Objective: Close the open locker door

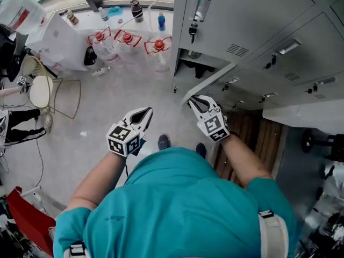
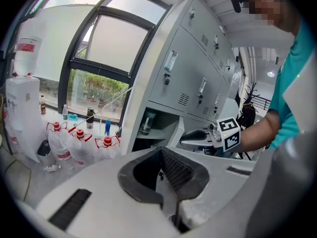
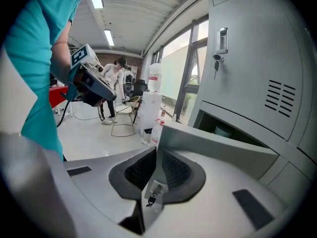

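Observation:
The grey locker door (image 1: 212, 81) stands swung out from its open compartment (image 1: 196, 63) in the bank of grey lockers. My right gripper (image 1: 194, 102) is shut on the door's free edge. In the right gripper view the door's thin edge (image 3: 218, 150) runs between the ribbed pads (image 3: 176, 170), with a small lock piece (image 3: 154, 192) low between them. My left gripper (image 1: 146, 112) hangs to the left of the door, apart from it, jaws together and empty. In the left gripper view my right gripper (image 2: 188, 138) shows at the open compartment (image 2: 153, 125).
Three big water jugs with red caps (image 1: 127, 42) stand on the floor left of the lockers, beside a white dispenser (image 1: 54, 42). A wire-frame chair (image 1: 43, 90) is at far left. A wooden bench (image 1: 258, 138) lies under my right arm. My shoes (image 1: 164, 141) are below the door.

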Action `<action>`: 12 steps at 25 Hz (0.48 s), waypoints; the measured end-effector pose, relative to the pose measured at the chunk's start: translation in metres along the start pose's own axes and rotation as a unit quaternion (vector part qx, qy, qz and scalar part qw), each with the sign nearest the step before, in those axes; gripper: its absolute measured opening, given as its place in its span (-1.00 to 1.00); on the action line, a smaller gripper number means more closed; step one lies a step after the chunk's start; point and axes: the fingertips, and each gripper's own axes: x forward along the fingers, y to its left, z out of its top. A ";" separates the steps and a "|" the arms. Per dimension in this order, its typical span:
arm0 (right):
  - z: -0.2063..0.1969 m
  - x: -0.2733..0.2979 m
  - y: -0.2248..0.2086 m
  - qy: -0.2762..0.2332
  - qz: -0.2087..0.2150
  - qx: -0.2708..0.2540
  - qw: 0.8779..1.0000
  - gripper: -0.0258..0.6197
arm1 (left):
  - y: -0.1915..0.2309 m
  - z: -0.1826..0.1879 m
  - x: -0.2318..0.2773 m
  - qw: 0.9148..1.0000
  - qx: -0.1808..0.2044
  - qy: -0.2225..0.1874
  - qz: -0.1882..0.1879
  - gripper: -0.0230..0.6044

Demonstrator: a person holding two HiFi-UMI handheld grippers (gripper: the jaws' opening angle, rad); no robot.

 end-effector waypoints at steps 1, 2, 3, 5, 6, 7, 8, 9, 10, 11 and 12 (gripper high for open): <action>0.004 0.004 -0.001 0.001 -0.003 0.000 1.000 -0.81 | 0.004 0.001 -0.002 1.000 0.000 0.000 0.000 -0.92; 0.007 0.008 -0.003 0.001 -0.006 0.000 1.000 -0.81 | 0.009 0.001 -0.003 1.000 -0.001 0.000 -0.001 -0.92; 0.010 0.012 -0.005 0.002 -0.009 0.000 1.000 -0.81 | 0.012 0.001 -0.005 1.000 -0.001 0.001 -0.001 -0.92; 0.014 0.020 -0.010 0.003 -0.017 0.001 1.000 -0.81 | 0.019 0.001 -0.006 1.000 -0.001 0.002 -0.003 -0.92; 0.015 0.024 -0.013 0.002 -0.021 0.001 1.000 -0.81 | 0.022 0.001 -0.007 1.000 -0.001 0.003 -0.004 -0.92; 0.016 0.028 -0.016 0.001 -0.025 0.001 1.000 -0.81 | 0.024 0.001 -0.008 1.000 -0.002 0.003 -0.005 -0.92; 0.017 0.031 -0.018 0.002 -0.028 0.000 1.000 -0.81 | 0.027 0.000 -0.008 1.000 -0.002 0.004 -0.005 -0.92; 0.017 0.035 -0.021 0.004 -0.031 0.000 0.999 -0.81 | 0.030 0.000 -0.009 1.000 -0.003 0.004 -0.005 -0.92; 0.017 0.038 -0.023 0.008 -0.034 0.000 0.999 -0.81 | 0.033 0.001 -0.010 1.000 -0.004 0.004 -0.005 -0.92; 0.018 0.041 -0.025 0.009 -0.037 -0.001 0.999 -0.81 | 0.036 0.001 -0.011 1.000 -0.004 0.003 -0.004 -0.92; 0.021 0.044 -0.027 0.008 -0.039 -0.002 0.999 -0.81 | 0.039 0.001 -0.012 1.000 -0.006 0.002 -0.003 -0.92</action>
